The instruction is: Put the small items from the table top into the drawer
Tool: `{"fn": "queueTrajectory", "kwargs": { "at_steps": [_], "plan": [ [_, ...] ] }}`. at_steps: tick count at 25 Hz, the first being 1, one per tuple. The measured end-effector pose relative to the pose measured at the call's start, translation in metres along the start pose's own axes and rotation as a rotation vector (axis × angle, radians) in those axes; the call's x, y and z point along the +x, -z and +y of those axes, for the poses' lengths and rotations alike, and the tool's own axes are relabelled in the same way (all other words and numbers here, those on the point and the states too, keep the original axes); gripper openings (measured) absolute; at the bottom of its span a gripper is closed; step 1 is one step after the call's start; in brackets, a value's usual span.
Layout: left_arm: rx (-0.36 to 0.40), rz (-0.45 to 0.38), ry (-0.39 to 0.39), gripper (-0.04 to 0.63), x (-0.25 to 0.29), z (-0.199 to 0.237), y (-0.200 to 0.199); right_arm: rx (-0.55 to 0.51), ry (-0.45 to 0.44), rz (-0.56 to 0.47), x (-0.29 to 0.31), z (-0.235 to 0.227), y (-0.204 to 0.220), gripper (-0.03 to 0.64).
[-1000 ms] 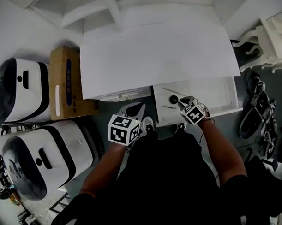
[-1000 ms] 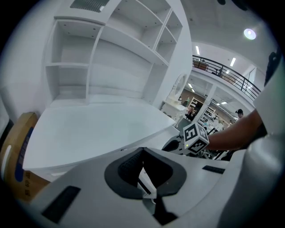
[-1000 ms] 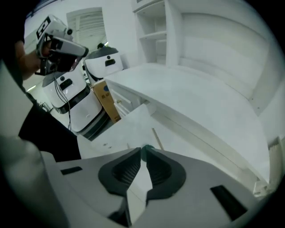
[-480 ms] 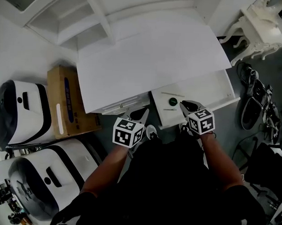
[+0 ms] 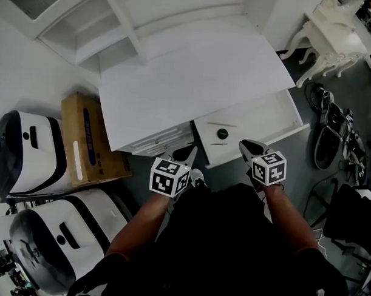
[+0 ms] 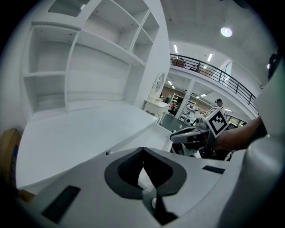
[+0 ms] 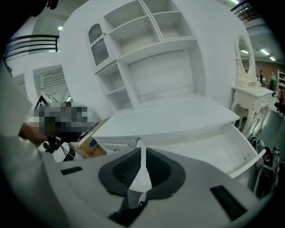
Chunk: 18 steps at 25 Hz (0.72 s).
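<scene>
parked just near of the table (image 5: 188, 77): left gripper (image 5: 188, 153) and right gripper (image 5: 249, 146), jaws of both pressed together on nothing. lying in the open drawer (image 5: 278, 114) at right: green round item (image 5: 222, 133) and, seemingly, two thin sticks (image 5: 223, 124). hence no load; probably only closing left.

Table top (image 5: 194, 72) and drawer (image 5: 262, 120): smooth matt white paint. Box (image 5: 106, 149) at left: plain brown cardboard. Machines (image 5: 61, 228) near left: glossy white plastic. Left gripper (image 6: 143, 150): matt grey, black ribbed pads (image 6: 129, 167).
</scene>
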<state>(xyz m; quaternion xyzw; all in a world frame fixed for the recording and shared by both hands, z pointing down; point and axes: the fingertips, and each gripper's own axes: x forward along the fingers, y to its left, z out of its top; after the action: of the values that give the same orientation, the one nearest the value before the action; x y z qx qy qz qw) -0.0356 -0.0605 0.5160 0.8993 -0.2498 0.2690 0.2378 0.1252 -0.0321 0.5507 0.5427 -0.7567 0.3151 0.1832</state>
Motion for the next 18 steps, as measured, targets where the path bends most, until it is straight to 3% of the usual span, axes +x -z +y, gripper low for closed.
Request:
{"fn": "queueTrajectory", "kwargs": {
  "at_steps": [10, 18],
  "plan": [
    [-0.069, -0.041, -0.064, 0.004, -0.014, -0.052, 0.013, -0.124, -0.111, -0.012, -0.05, 0.016, 0.01, 0.028],
    [-0.059, -0.05, -0.091, 0.004, -0.013, -0.123, 0.031, -0.124, -0.179, -0.037, -0.104, 0.018, 0.035, 0.025]
  ]
}}
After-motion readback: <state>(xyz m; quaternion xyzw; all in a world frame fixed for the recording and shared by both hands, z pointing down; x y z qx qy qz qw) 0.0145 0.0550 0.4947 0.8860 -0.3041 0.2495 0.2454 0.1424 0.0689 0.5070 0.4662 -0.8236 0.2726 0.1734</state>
